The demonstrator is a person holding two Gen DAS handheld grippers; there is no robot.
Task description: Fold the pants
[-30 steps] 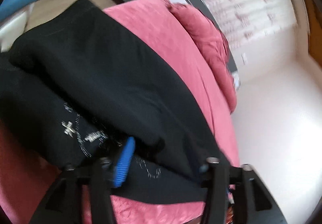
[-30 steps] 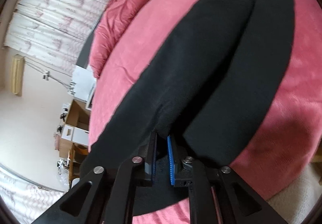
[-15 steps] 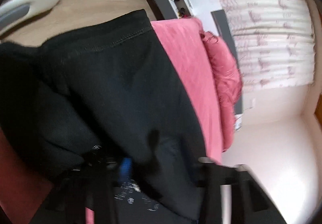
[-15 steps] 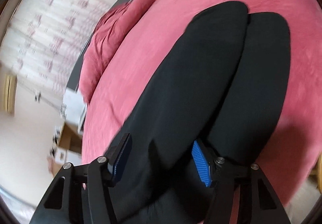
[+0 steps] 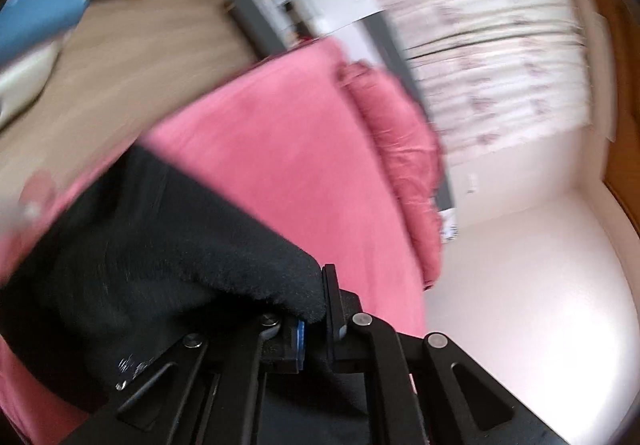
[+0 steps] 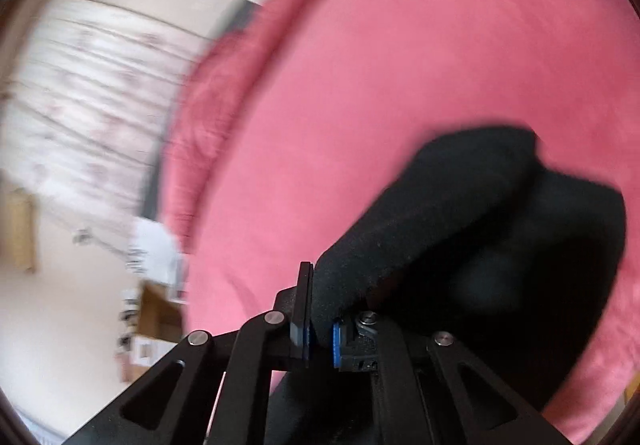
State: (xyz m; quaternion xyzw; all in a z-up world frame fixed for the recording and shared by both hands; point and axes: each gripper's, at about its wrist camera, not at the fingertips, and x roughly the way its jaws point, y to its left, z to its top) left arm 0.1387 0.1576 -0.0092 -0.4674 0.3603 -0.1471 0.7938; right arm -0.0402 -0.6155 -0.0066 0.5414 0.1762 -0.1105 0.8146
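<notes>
Both tongs (image 5: 316,319) (image 6: 320,325) now clamped on pants (image 6: 460,225)

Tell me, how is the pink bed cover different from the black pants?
The bed cover is pink, while the pants are black. The bed cover lies spread wide, but the pants are bunched, pinched by the left gripper and right gripper. Both are soft fabric.

— Was it bright?
— Yes; daylight came through the curtains (image 5: 496,57), and glare whitened the wall below them.
— Sharp?
— No: motion blur smeared the curtains, fisheye edges curved darkly.
</notes>
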